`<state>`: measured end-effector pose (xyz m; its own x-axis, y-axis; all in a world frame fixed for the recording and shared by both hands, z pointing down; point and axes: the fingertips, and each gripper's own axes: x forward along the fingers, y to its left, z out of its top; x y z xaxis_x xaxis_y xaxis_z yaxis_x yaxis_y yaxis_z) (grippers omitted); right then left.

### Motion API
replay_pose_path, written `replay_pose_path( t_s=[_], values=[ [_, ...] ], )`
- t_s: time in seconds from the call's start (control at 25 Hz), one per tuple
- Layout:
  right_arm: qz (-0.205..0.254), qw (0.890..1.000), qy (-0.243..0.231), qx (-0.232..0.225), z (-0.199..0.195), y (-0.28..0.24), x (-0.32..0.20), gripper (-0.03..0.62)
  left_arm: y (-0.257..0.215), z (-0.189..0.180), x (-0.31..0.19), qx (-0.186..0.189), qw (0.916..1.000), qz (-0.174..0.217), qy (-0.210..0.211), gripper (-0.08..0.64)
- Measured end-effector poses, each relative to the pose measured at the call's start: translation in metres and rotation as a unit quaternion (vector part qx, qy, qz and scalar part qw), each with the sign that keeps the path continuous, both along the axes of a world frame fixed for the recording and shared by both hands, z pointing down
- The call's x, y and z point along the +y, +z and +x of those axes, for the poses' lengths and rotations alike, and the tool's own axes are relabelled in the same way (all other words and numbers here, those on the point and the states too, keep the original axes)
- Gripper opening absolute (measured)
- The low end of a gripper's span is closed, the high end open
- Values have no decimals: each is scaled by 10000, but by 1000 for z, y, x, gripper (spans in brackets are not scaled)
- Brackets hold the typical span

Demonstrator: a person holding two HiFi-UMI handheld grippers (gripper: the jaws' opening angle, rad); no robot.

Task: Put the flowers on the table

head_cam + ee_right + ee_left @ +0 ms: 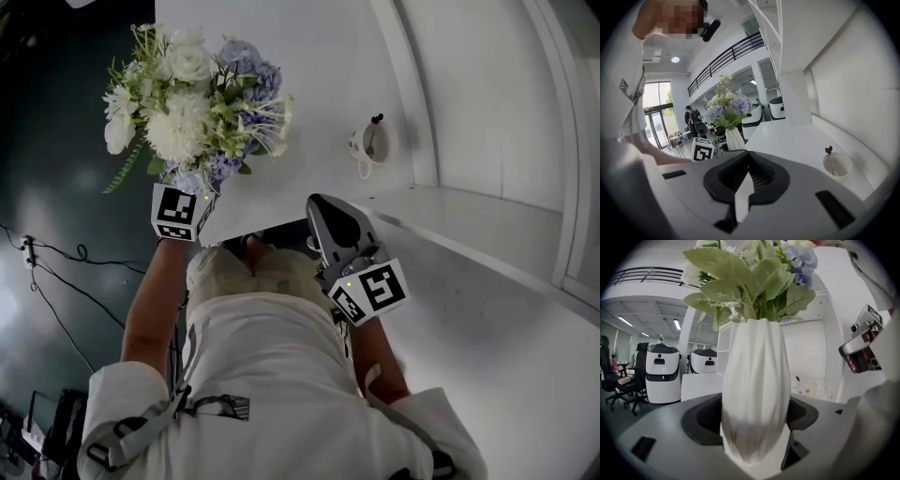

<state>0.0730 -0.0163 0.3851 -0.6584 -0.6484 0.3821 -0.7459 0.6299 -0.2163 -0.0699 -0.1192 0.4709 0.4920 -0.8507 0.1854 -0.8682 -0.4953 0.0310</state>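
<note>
A bouquet of white and lilac flowers [192,103] stands in a ribbed white vase [757,390]. My left gripper [208,194] is shut on the vase's lower body and holds it upright at the near left corner of the white table [309,56], partly over the dark floor. In the head view the blooms hide the vase. My right gripper [328,208] hovers at the table's near edge to the right, jaws together with nothing between them. The right gripper view shows the flowers [725,110] and vase [735,139] off to its left.
A white cup [368,145] with a dark-tipped stick in it sits on the table near the right wall ledge [487,225]. Cables [56,272] run across the dark floor at left. Two white robots [661,373] stand in the room behind the vase.
</note>
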Motion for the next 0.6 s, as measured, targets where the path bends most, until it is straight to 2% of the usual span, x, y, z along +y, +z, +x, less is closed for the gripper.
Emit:
replay_pose_path(
  t_s=[0.2, 0.36, 0.6],
  values=[
    [-48, 10000, -19, -16, -6, 1, -2, 11, 0, 0, 0, 126, 9998, 119, 93, 379],
    [-28, 10000, -34, -13, -11, -1, -2, 11, 2, -2, 0, 456, 9986, 137, 225, 382],
    [80, 9999, -51, 36, -13, -5, 5, 11, 0, -5, 2, 456, 9986, 158, 205, 381]
  ],
)
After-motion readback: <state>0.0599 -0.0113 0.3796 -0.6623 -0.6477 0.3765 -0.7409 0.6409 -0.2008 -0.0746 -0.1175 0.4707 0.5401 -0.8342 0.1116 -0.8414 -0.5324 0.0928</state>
